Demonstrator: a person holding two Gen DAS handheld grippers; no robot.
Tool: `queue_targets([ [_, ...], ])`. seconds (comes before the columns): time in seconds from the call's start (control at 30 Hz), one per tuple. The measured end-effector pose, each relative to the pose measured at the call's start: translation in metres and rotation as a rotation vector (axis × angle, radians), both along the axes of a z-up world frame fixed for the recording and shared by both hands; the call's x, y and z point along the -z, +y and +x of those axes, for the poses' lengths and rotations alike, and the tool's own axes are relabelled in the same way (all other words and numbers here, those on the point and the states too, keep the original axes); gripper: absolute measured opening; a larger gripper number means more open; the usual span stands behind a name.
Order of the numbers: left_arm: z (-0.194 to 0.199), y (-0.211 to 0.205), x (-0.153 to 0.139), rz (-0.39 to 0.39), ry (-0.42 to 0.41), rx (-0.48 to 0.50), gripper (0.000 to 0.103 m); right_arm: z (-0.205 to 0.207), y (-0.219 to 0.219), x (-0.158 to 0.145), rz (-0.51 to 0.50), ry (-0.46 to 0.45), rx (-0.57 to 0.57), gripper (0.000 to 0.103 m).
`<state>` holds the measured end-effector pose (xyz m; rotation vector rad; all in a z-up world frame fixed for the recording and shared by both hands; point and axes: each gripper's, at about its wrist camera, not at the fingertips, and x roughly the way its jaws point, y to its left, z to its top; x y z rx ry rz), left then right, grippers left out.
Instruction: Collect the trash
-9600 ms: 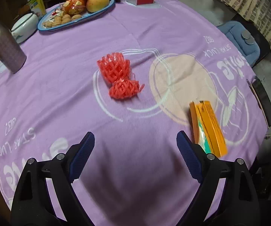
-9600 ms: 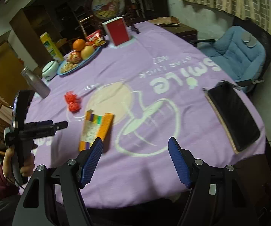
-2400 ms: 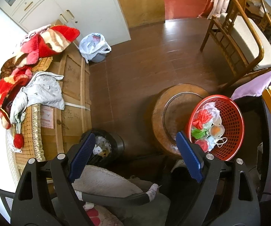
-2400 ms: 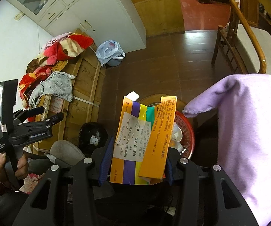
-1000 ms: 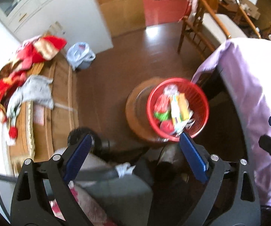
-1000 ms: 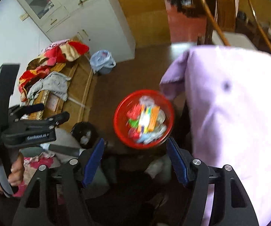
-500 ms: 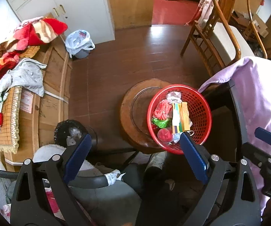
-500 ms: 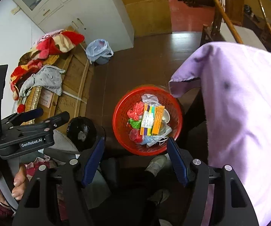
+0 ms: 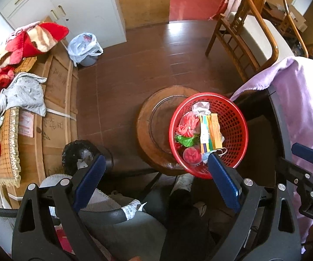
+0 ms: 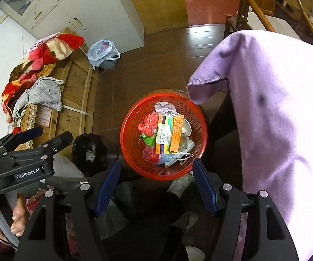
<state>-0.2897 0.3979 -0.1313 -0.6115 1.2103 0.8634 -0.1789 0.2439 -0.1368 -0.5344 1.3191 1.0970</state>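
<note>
Trash sat in the red basket, which rested on a round wooden stool on the floor, just beside the cloth-covered surface. On top lay the orange box, flat, with a receipt-like slip on it. Beside it were red mesh, a green scrap, crumpled white plastic, a red cup and a face mask at the near rim.

Handling, my judgement: everything in there was light. Box was stiff card, best pinched across its narrow width. It would crush if squeezed hard. Mesh and plastic were soft and would bunch, so any grab point works. Mask straps could snag on the basket lattice. The basket itself was light plastic. I'd take it by the rim, though it might tip off the stool if nudged.

My right gripper was above the basket, pointed steeply down, jaws released and empty. My left gripper was alongside, jaws also apart, nothing between them. Basket showed just past its right jaw.

A black bin stood on the floor near the stool. A bagged bin stood by the white cabinet. Couldn't tell from here whether more trash was left on the surface.
</note>
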Motion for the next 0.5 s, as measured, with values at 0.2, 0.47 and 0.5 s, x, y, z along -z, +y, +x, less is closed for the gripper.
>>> queue_targets([
  [0.2, 0.006, 0.002, 0.001, 0.000, -0.003, 0.014, 0.091, -0.001, -0.001, -0.003, -0.003, -0.024, -0.005, 0.068],
  [0.47, 0.015, 0.001, 0.001, 0.000, -0.005, 0.036, 0.091, 0.006, -0.003, -0.004, -0.004, -0.030, 0.013, 0.068],
  [0.5, 0.016, 0.001, 0.001, 0.000, -0.005, 0.038, 0.091, 0.007, -0.003, -0.004, -0.005, -0.030, 0.013, 0.068],
])
